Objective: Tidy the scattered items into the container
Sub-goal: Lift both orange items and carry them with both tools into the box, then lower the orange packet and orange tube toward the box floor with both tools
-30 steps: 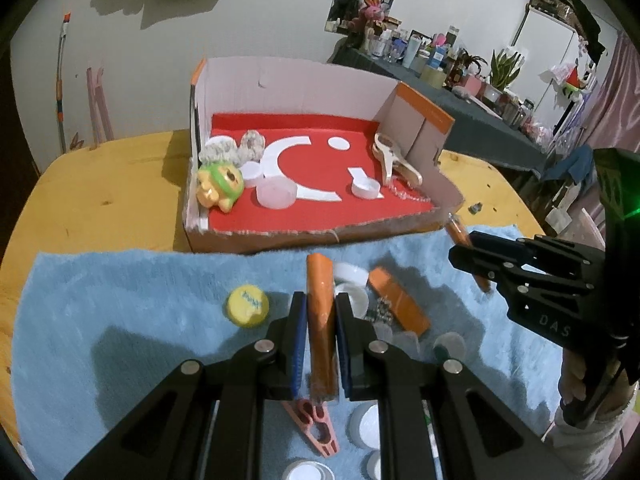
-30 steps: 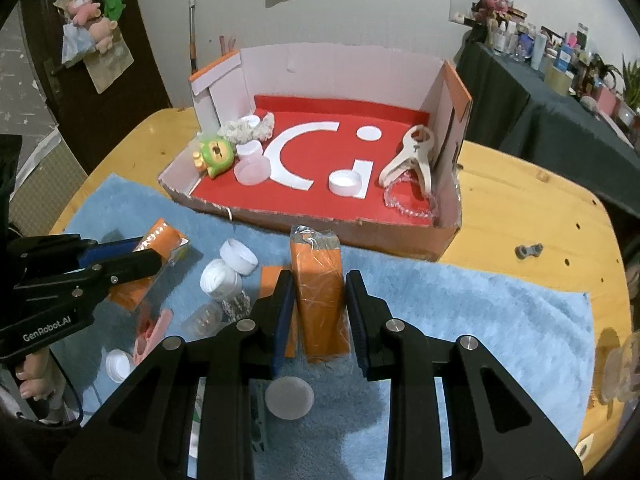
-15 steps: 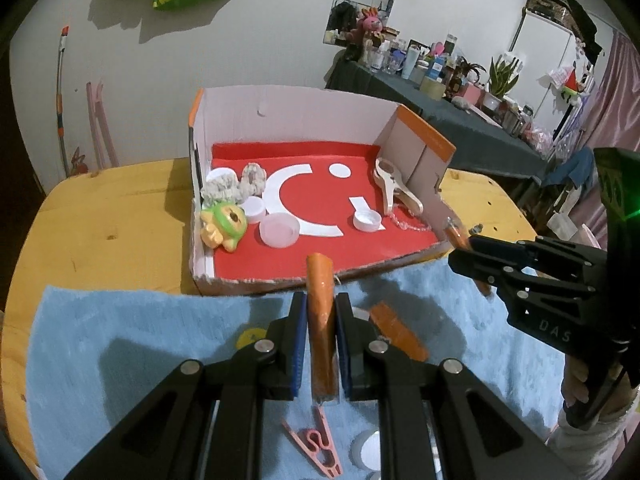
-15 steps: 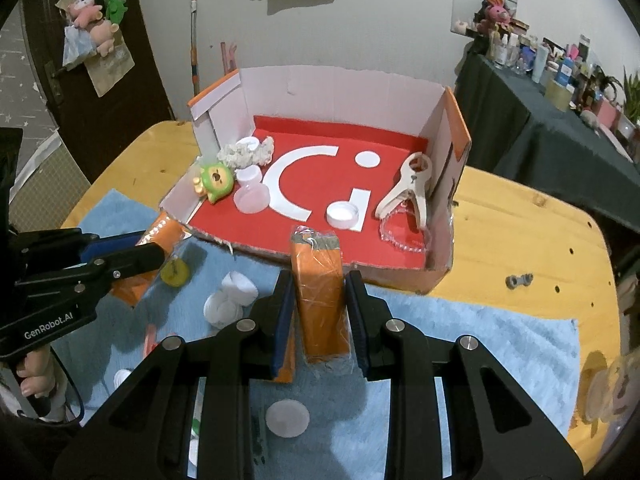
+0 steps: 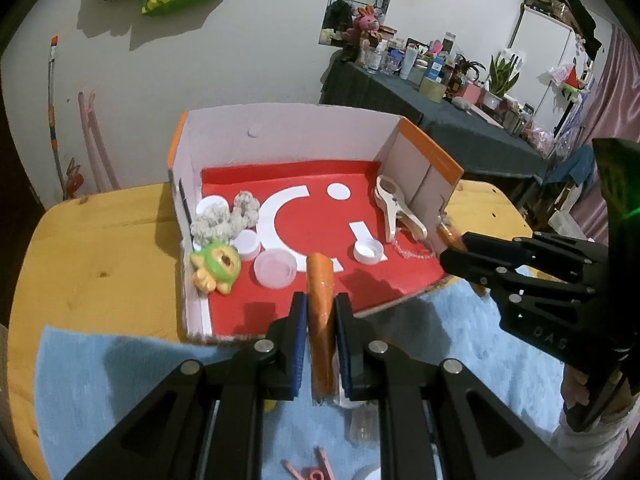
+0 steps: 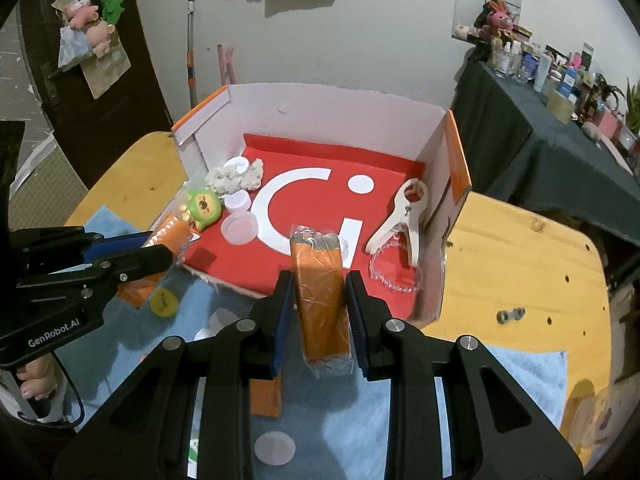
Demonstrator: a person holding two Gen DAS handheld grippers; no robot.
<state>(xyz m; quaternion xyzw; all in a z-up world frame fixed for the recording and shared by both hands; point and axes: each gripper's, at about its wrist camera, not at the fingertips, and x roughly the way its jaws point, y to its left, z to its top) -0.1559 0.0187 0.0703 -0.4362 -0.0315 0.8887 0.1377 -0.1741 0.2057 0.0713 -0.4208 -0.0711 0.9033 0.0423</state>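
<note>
The left gripper [image 5: 321, 322] has its jaws clenched on a slim orange packet [image 5: 320, 304], held edge-on with its upper end poking out over the front lip of the cardboard box [image 5: 280, 136]. The right gripper [image 6: 319, 308] has its jaws clenched on a wider orange packet in clear wrap [image 6: 320, 292], its top end reaching over the near edge of the same box. The box sits on a wooden desk [image 5: 100, 248], open at the top, with a red floor bearing white shapes. Inside it lie a green and yellow toy [image 5: 214, 268] by the left wall, a grey-white knitted bundle [image 5: 224, 220] behind the toy, a clear round lid [image 5: 275, 269] just beside the toy, a white cap [image 5: 368, 251] towards the right, a pale clamp [image 6: 402, 220] leaning near the right wall, and a clear plastic tray [image 6: 394, 272] at the front right corner. A blue towel [image 5: 100, 380] covers the desk in front of the box. On it, in the right wrist view, a yellow cap [image 6: 163, 300] lies under the left gripper, another orange packet [image 6: 266, 396] lies below the right gripper, and a white disc [image 6: 275, 448] lies nearer the camera. A pink clip [image 5: 312, 470] shows at the bottom of the left wrist view
</note>
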